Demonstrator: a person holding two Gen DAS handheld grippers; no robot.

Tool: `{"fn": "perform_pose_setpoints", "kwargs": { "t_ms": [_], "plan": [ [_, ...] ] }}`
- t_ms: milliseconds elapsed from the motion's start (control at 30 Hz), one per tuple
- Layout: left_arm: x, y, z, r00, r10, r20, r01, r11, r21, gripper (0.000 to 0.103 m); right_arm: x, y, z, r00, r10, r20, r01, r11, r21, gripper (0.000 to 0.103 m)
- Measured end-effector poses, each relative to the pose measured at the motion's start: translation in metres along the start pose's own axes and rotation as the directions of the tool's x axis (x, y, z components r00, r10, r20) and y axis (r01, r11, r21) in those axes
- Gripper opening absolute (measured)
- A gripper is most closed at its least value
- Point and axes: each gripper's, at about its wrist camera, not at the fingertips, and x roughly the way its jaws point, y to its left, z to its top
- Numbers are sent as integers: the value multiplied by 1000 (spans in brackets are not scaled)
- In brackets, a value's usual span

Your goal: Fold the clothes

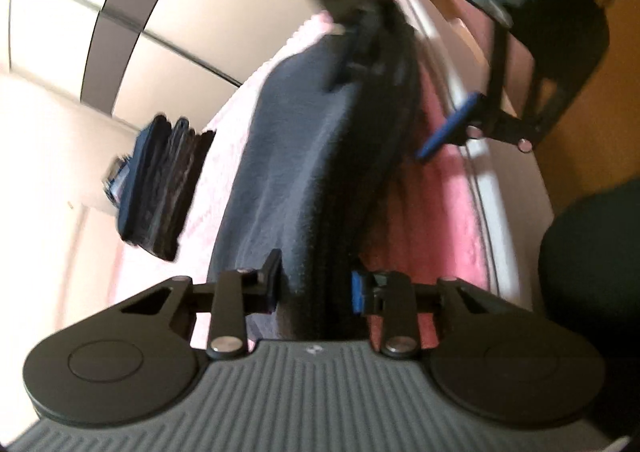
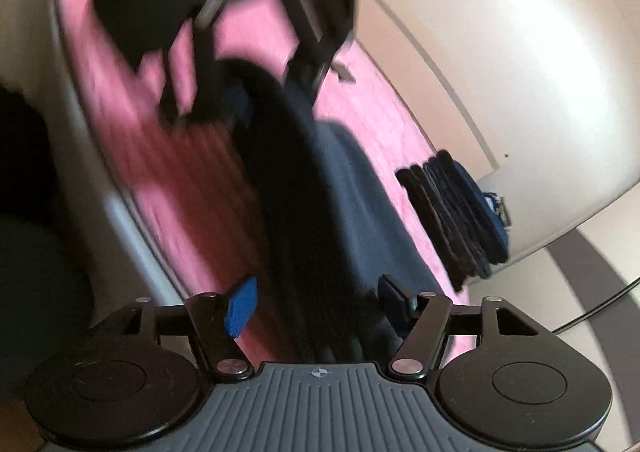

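Garment: the dark navy garment (image 1: 288,156) lies in a long folded strip on the pink cover (image 1: 436,212), running between my two claws.
Left claw: my left claw (image 1: 316,288) straddles the near end of the strip, part open; I cannot tell whether the pads press the cloth.
Right claw: my right claw (image 2: 316,304) stands wider, the dark fold between its fingers but clear of the blue pad (image 2: 240,306), so I judge nothing is gripped.
Risk: if only one end is pinched when I lift, the strip could slide out and the fold fall open.
Risk two: a sweep sideways could knock the stack of folded clothes (image 2: 456,220) nearby.
Hard to read: both views are motion-blurred; cloth layers merge into black, and each far claw is smeared.
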Motion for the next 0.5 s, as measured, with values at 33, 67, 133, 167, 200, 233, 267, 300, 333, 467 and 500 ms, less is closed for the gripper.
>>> {"fn": "perform_pose_setpoints", "kwargs": {
  "t_ms": [33, 67, 133, 167, 200, 233, 267, 300, 333, 467, 500],
  "plan": [
    [-1, 11, -1, 1000, -29, 6, 30, 998, -50, 29, 6, 2, -5, 1000, -19, -20, 19, 999, -32, 65],
    [-1, 23, -1, 998, -58, 13, 59, 993, -101, 28, 11, 4, -10, 998, -39, -40, 37, 997, -65, 65],
    [-4, 37, -3, 997, -73, 21, 75, 988, -133, 28, 22, 6, -20, 992, -87, -87, 74, 987, -141, 65],
    [-5, 39, -4, 998, -64, 23, 66, 991, -117, 28, 27, 6, -24, 988, -110, -105, 90, 980, -175, 64],
    [-6, 39, -6, 998, -54, 22, 56, 994, -95, 28, 29, 4, -28, 987, -123, -106, 101, 976, -195, 54],
    [-6, 37, -7, 999, -47, 17, 48, 997, -63, 28, 30, 2, -31, 986, -131, -107, 107, 973, -205, 42],
    [-5, 33, -8, 999, -43, 12, 43, 999, -28, 28, 30, -2, -29, 986, -126, -108, 104, 976, -189, 33],
    [-5, 30, -9, 999, -40, 5, 40, 999, 0, 27, 29, -7, -27, 987, -119, -110, 100, 981, -165, 29],
    [-6, 29, -10, 999, -38, -1, 38, 999, 13, 26, 27, -15, -21, 988, -110, -110, 96, 988, -124, 28],
    [-15, 60, -26, 1000, -14, -9, 14, 998, -60, 25, 13, -43, 10, 993, -114, -36, 112, 992, -54, 26],
    [-20, 73, -32, 1000, 4, -15, -5, 996, -85, 25, 11, -51, 23, 993, -115, -3, 115, 992, -52, 26]
  ]
}}
